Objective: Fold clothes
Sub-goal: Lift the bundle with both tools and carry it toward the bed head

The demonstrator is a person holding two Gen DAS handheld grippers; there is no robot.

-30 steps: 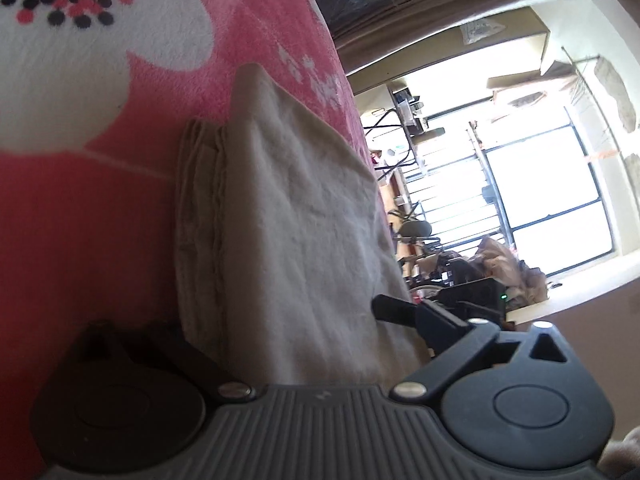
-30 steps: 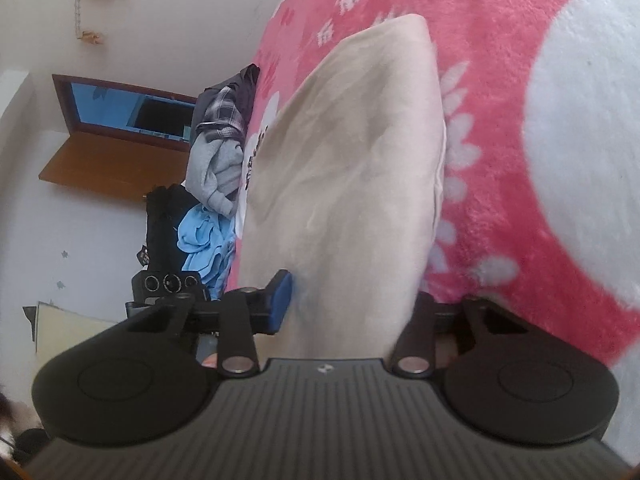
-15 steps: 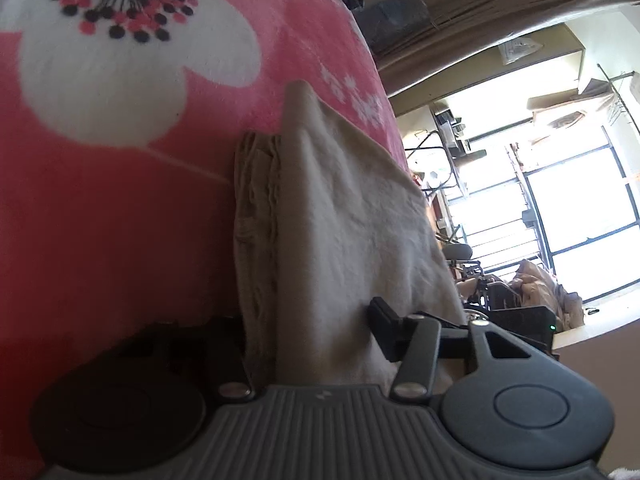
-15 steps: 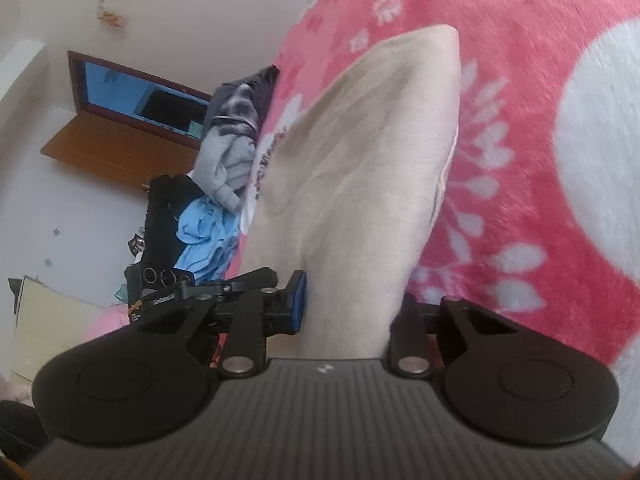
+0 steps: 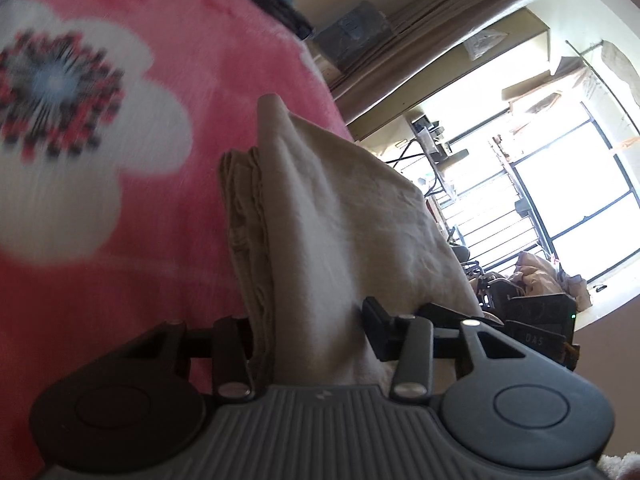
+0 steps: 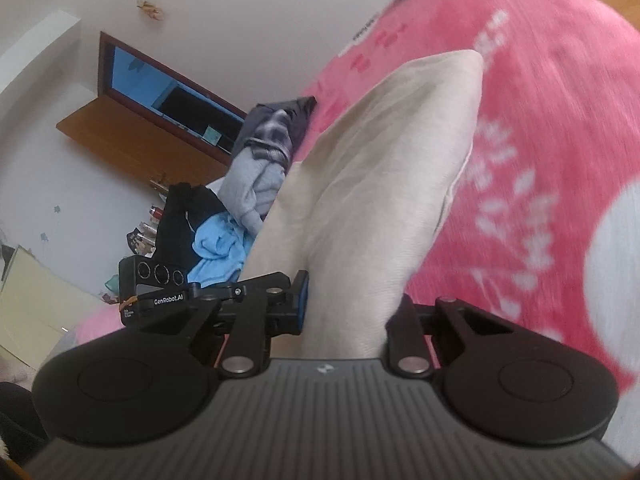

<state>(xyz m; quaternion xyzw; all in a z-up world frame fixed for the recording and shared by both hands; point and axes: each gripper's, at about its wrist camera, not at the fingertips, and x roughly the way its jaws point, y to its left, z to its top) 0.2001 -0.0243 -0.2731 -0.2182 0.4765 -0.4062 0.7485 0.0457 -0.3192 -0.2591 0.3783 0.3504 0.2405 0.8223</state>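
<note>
A folded beige garment lies between the fingers of my left gripper, which is shut on its near edge; its stacked layers show at the left side. In the right wrist view the same beige garment runs away from my right gripper, which is shut on its other end. The garment is held above the pink flowered blanket, which also shows in the right wrist view. The other gripper shows at the left of the right wrist view.
A pile of unfolded clothes, grey, blue and black, lies at the blanket's far side. A wooden-framed mirror hangs on the wall. A bright barred window and cluttered shelves lie beyond the bed edge.
Both grippers have closed further on the beige garment and lifted it. The views have tilted and more of the room shows; the blanket is blurred by motion.
</note>
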